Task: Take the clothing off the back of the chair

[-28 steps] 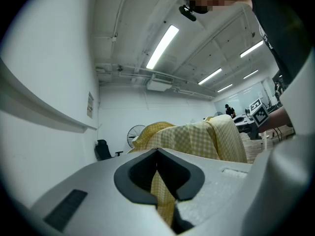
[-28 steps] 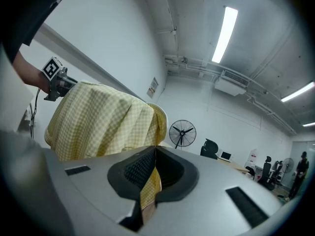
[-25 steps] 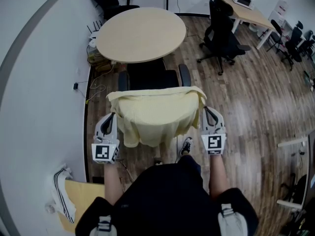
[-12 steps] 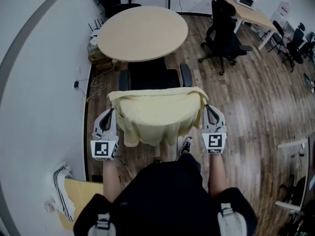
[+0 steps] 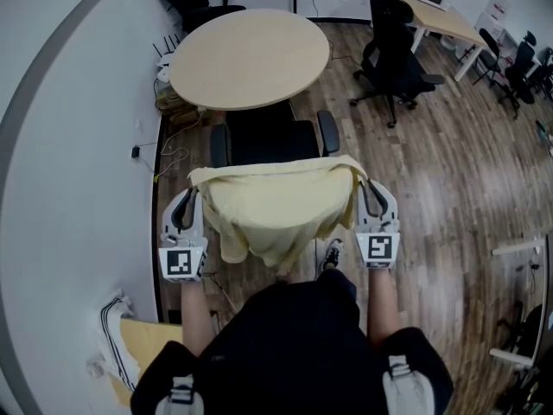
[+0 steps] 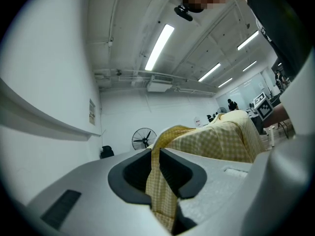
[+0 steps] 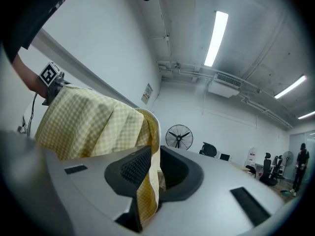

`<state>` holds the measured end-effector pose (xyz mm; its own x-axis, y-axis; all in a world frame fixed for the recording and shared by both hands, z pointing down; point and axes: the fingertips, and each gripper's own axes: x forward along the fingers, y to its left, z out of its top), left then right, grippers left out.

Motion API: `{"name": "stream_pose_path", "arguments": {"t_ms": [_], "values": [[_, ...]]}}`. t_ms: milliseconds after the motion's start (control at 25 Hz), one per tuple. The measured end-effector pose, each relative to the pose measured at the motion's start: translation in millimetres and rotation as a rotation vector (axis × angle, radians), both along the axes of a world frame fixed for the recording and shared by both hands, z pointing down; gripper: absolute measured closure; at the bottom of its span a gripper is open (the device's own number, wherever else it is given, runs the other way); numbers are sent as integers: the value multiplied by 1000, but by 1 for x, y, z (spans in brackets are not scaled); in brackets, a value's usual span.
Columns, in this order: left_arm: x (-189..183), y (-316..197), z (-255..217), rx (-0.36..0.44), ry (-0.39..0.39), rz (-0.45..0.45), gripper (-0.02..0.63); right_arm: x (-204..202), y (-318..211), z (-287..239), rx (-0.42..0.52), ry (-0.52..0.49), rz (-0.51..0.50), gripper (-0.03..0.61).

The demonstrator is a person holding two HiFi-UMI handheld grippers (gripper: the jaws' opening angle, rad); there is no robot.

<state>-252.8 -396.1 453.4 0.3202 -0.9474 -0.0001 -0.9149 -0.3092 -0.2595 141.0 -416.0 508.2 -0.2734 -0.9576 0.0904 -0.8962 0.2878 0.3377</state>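
Observation:
A pale yellow checked shirt [image 5: 272, 206] hangs spread between my two grippers, over the back of a black office chair [image 5: 263, 137], and hides that back. My left gripper [image 5: 191, 195] holds the shirt's left edge. In the left gripper view its jaws [image 6: 155, 154] have just been opening slightly, and a fold of shirt [image 6: 216, 141] still fills the narrow gap between the pads. My right gripper [image 5: 367, 188] holds the right edge. In the right gripper view [image 7: 155, 156] the cloth [image 7: 88, 119] is pinched between the pads.
A round beige table [image 5: 249, 57] stands just beyond the chair. A white wall [image 5: 69, 162] runs along the left, with cables [image 5: 168, 154] on the floor beside it. More black chairs [image 5: 393, 54] and a desk [image 5: 436, 20] stand at the far right on the wooden floor.
The shirt's lower hem has drawn nearer to me and hangs lower in the head view. Both grippers have shifted slightly, the left one outward. The chair's seat and armrests show more.

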Motion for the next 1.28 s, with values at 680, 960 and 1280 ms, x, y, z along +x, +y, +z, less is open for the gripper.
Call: {"name": "stream_pose_path", "arguments": {"t_ms": [680, 960, 1280], "values": [[5, -21, 6, 7, -45, 6, 512, -7, -26, -13, 37, -32, -56, 503], [6, -27, 2, 8, -98, 8, 506, -14, -32, -11, 23, -21, -77, 508], [12, -29, -4, 15, -79, 40, 536, -16, -35, -13, 16, -26, -81, 545]]}}
